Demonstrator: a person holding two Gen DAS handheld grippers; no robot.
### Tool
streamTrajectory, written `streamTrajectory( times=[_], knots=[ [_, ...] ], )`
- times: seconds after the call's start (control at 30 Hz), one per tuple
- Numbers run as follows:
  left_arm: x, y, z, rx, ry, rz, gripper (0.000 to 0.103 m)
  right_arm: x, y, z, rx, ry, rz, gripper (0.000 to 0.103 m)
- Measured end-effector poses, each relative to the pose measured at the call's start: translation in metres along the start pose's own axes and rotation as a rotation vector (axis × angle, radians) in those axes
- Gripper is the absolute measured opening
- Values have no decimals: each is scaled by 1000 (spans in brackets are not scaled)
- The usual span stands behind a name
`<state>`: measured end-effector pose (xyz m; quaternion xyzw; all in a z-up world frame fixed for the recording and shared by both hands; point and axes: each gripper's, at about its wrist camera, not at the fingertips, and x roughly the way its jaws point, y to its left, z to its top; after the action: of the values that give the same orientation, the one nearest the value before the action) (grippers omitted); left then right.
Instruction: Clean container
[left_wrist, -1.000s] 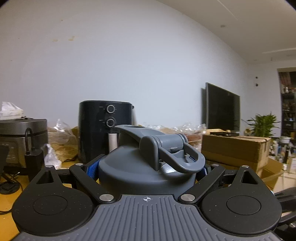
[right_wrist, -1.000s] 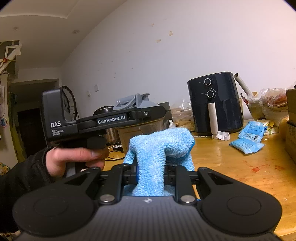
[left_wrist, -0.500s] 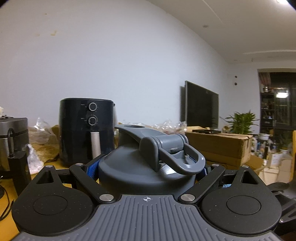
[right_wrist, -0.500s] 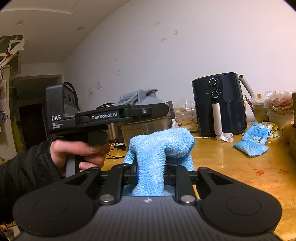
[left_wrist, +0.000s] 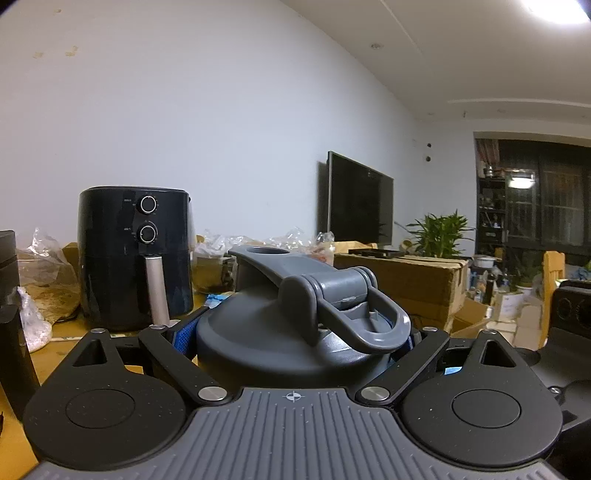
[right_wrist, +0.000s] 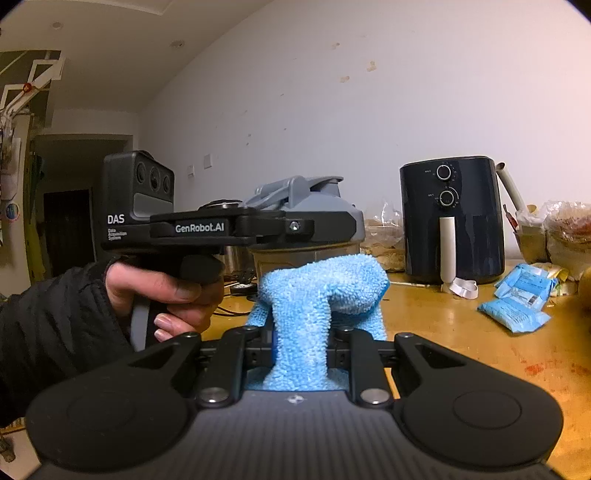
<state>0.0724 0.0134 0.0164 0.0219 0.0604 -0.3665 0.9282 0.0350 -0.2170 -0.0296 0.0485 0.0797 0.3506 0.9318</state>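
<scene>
Wooden table (right_wrist: 461, 325) carries a black air fryer (right_wrist: 452, 218) by the wall. Grey-lidded container (left_wrist: 291, 332) is clamped upright in the left gripper (left_wrist: 295, 343), above the table. Right gripper (right_wrist: 300, 349) is closed on a blue cloth (right_wrist: 317, 295).

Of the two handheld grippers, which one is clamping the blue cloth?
The right gripper: its fingers pinch the blue cloth. The left gripper, held beside it, grips the grey-lidded container instead.
</scene>
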Motion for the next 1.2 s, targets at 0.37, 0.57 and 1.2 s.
streamTrajectory(
  times=[0.37,0.57,1.2],
  knots=[
    [-1,-2,-1,-1,1,-5,95,7,1,6,-30,-8,-41,18],
    [0,-2,0,0,4,-3,95,4,3,11,-37,-31,-44,18],
    [0,-1,1,0,1,-2,95,2,3,22,-57,-25,-31,20]
  ],
)
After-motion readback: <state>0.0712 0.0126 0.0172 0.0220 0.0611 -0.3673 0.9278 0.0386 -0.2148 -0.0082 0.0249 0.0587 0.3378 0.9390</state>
